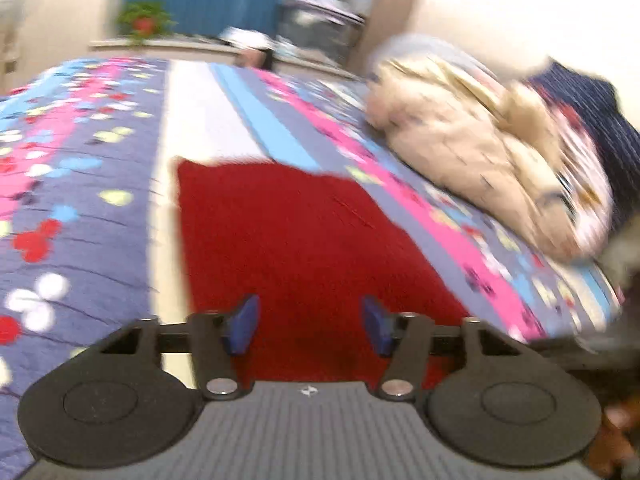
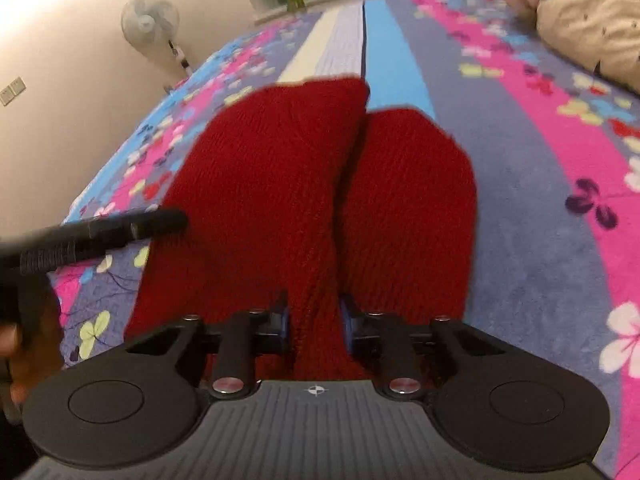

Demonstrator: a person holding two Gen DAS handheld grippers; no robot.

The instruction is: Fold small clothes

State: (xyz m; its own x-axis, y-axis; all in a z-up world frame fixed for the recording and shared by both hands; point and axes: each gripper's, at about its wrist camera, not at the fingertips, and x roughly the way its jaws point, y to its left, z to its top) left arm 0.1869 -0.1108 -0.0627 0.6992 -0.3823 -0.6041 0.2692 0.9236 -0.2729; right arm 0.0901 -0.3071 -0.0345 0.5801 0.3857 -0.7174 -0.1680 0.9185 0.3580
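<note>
A fold of the red knit garment [image 2: 280, 184] is being pinched by the right tool [image 2: 314, 320] on the bed [image 2: 520, 200]; the left tool [image 1: 311, 322] is being held open, empty, above it.

Left gripper [image 1: 310, 322]: jaws spread wide, blue pads [image 1: 242, 324] well apart, nothing between them. Right gripper [image 2: 314, 320]: jaws drawn in, pinching a raised ridge of the red knit garment [image 2: 304, 184]. Both angled low, pointing forward

No readable text, label, brand or number shows in either wrist view.
</note>
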